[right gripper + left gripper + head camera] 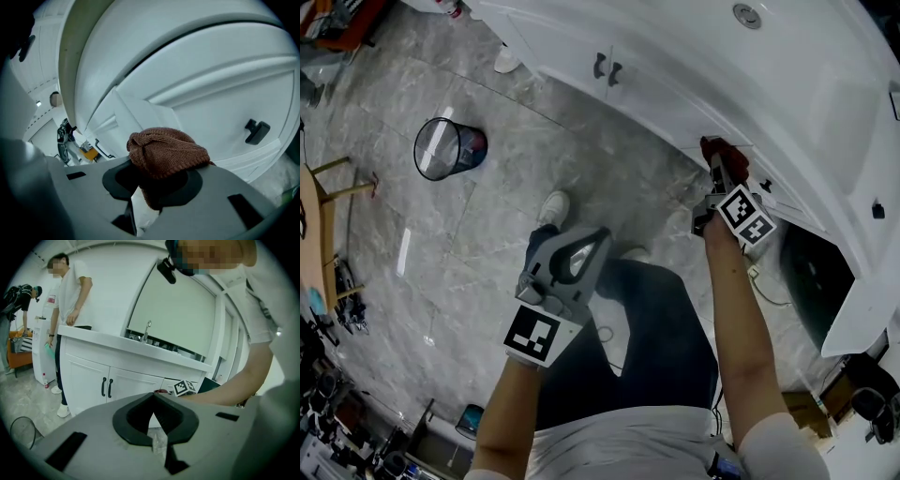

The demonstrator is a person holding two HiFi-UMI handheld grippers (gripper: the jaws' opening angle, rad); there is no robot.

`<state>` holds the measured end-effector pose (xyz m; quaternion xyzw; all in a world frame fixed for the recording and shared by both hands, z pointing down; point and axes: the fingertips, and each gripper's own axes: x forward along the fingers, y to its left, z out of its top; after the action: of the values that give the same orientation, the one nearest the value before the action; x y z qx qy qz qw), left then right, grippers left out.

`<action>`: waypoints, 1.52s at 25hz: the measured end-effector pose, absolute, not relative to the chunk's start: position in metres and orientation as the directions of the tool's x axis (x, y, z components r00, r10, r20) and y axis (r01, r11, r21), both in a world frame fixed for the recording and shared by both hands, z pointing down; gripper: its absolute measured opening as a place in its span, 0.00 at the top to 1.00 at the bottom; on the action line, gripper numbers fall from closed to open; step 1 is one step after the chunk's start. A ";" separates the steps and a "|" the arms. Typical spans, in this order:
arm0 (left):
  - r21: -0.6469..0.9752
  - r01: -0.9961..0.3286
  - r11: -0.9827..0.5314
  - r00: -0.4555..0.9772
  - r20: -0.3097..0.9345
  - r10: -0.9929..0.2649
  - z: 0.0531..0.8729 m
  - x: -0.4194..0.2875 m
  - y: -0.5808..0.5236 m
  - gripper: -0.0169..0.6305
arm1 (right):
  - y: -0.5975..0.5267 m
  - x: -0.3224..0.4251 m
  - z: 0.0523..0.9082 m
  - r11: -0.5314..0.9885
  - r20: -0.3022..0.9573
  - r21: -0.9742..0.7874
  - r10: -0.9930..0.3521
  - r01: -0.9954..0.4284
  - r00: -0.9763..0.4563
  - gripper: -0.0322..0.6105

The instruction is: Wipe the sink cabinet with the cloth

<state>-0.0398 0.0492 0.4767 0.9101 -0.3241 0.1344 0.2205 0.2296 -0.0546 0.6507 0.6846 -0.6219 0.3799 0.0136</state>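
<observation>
Brown cloth at the white cabinet front.
Right of centre in the head view, the right gripper (720, 167) has its jaws clamped on the knitted cloth (166, 150), up against the sink cabinet (675, 84), near a black handle (257, 131). The left gripper (153, 397) hangs at lower centre, its jaws drawn together, nothing between them.

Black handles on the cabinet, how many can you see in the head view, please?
3: two handles paired near top centre, one at the right edge; others may be hidden.
</observation>
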 end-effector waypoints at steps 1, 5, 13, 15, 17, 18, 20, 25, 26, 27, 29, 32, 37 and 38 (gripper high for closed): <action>0.317 -0.647 -0.693 0.755 0.388 -0.528 0.480 -0.038 0.048 0.96 | -0.055 0.230 0.657 -0.228 0.541 -0.450 -0.839 -0.864 -0.060 0.78; 0.327 -0.636 -0.699 0.764 0.391 -0.513 0.490 -0.033 0.043 0.96 | -0.055 0.232 0.680 -0.243 0.562 -0.434 -0.826 -0.868 -0.050 0.78; 0.306 -0.603 -0.737 0.779 0.422 -0.463 0.503 -0.030 0.038 0.96 | -0.054 0.234 0.721 -0.282 0.599 -0.411 -0.800 -0.867 -0.023 0.78; 0.302 -0.597 -0.743 0.781 0.430 -0.453 0.504 -0.030 0.039 0.96 | -0.054 0.233 0.727 -0.284 0.602 -0.412 -0.798 -0.866 -0.025 0.78; 0.299 -0.588 -0.752 0.784 0.440 -0.438 0.505 -0.030 0.040 0.96 | -0.052 0.234 0.735 -0.277 0.604 -0.415 -0.796 -0.867 -0.035 0.78; 0.300 -0.583 -0.755 0.785 0.447 -0.428 0.506 -0.029 0.041 0.96 | -0.050 0.234 0.738 -0.274 0.607 -0.410 -0.794 -0.870 -0.036 0.78; 0.298 -0.572 -0.764 0.787 0.461 -0.410 0.507 -0.029 0.040 0.96 | -0.049 0.236 0.744 -0.266 0.608 -0.403 -0.793 -0.876 -0.038 0.78; 0.280 -0.540 -0.794 0.796 0.476 -0.373 0.514 -0.021 0.040 0.96 | -0.045 0.241 0.757 -0.261 0.595 -0.427 -0.802 -0.866 -0.051 0.78; 0.277 -0.532 -0.800 0.798 0.480 -0.365 0.516 -0.019 0.041 0.96 | -0.045 0.241 0.759 -0.257 0.592 -0.431 -0.804 -0.865 -0.057 0.79; 0.275 -0.524 -0.806 0.801 0.481 -0.356 0.517 -0.016 0.041 0.96 | -0.044 0.242 0.760 -0.253 0.590 -0.435 -0.805 -0.864 -0.061 0.79; 0.279 -0.510 -0.814 0.809 0.477 -0.343 0.519 -0.009 0.041 0.96 | -0.041 0.248 0.761 -0.254 0.588 -0.438 -0.807 -0.862 -0.061 0.79; 0.289 -0.487 -0.824 0.821 0.473 -0.319 0.519 0.000 0.043 0.96 | -0.029 0.263 0.763 -0.283 0.596 -0.438 -0.802 -0.853 -0.041 0.79; 0.290 -0.437 -0.852 0.831 0.492 -0.258 0.523 0.013 0.054 0.96 | -0.005 0.299 0.763 -0.302 0.610 -0.419 -0.792 -0.856 -0.019 0.79; 0.290 -0.429 -0.855 0.832 0.495 -0.250 0.525 0.015 0.055 0.96 | -0.001 0.306 0.764 -0.304 0.611 -0.414 -0.791 -0.858 -0.015 0.79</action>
<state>0.0154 0.0554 0.5248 0.9363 -0.1814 0.2259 0.1987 0.3061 -0.0007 0.7638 0.7006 -0.5885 0.4014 0.0415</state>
